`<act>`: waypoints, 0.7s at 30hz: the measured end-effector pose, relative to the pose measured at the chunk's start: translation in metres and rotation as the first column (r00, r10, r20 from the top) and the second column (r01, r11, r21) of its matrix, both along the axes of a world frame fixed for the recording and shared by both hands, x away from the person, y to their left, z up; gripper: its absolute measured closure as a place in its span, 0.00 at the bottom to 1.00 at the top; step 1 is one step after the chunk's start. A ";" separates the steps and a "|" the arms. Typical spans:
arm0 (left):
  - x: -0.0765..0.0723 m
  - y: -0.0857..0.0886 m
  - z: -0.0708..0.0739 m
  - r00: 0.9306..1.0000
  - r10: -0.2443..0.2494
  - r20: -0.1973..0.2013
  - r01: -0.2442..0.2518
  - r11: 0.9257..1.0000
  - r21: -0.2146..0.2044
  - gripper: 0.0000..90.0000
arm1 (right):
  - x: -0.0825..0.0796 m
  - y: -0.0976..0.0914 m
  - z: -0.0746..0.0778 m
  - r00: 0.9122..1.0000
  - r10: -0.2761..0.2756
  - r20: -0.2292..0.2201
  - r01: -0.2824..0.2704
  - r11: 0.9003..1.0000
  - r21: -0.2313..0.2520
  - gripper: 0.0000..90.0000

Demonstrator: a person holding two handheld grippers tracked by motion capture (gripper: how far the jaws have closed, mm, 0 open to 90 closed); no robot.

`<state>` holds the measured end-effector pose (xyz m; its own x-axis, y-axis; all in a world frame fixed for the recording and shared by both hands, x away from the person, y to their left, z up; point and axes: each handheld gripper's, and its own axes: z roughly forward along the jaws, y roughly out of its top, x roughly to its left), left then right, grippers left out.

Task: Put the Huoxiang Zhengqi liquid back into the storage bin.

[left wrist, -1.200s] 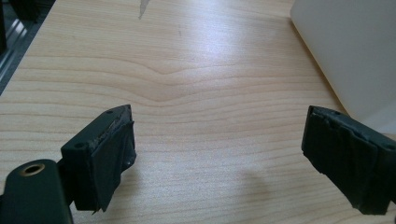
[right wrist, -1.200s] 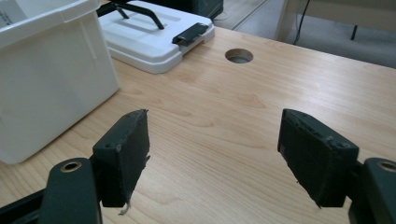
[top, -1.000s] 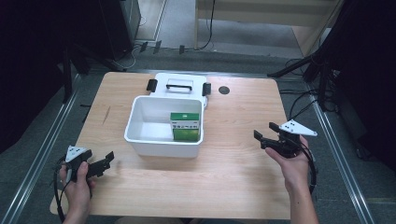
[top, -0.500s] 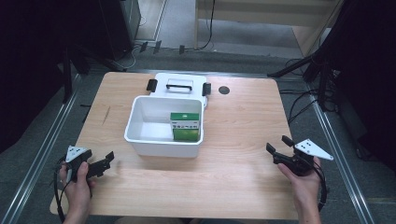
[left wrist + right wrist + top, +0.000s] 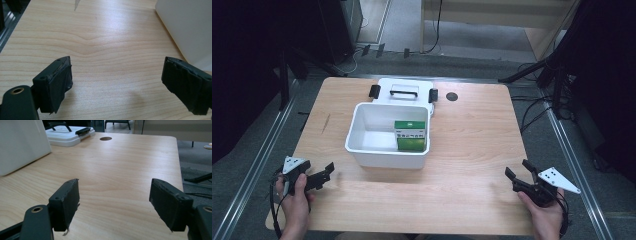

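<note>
A white box (image 5: pixel 387 150) sits on the wooden table (image 5: pixel 472 135), a bit left of the middle. Inside it, on the right side, a green packet (image 5: pixel 411 135) stands up against the wall. The box's white lid (image 5: pixel 404 92) lies flat on the table just behind it, at the far side, with a black handle and black clips. A small dark hole (image 5: pixel 452 96) is in the table to the right of the lid. The left gripper (image 5: pixel 324 174) is held near the front left corner of the table, and its jaws are wide apart with nothing between them. The right gripper (image 5: pixel 518 173) is held near the front right corner, and its jaws are wide apart too, over bare wood. Both are well apart from the box.
</note>
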<state>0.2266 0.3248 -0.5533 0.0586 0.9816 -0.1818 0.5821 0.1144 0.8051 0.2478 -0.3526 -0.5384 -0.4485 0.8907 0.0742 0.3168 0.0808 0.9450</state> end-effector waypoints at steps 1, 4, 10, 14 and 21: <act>0.000 0.000 0.000 1.000 0.001 0.001 -0.001 1.000 0.001 0.12 | -0.002 0.000 -0.001 1.000 0.001 0.001 -0.001 1.000 -0.002 0.27; 0.000 0.000 0.000 1.000 0.002 -0.001 -0.002 1.000 0.000 0.12 | -0.010 -0.001 -0.005 1.000 0.003 -0.006 -0.004 1.000 -0.013 0.27; 0.000 0.000 0.000 1.000 -0.001 -0.002 0.001 1.000 -0.003 0.12 | -0.025 -0.004 -0.006 1.000 0.002 -0.015 -0.003 0.999 -0.042 0.27; 0.000 0.000 0.000 1.000 0.000 -0.003 0.000 1.000 -0.002 0.12 | -0.029 -0.001 -0.007 0.998 0.007 -0.059 -0.012 0.996 -0.088 0.24; 0.001 0.000 0.000 1.000 0.003 -0.004 -0.003 1.000 -0.003 0.12 | -0.025 0.004 -0.007 0.998 -0.007 -0.061 0.002 0.997 -0.079 0.23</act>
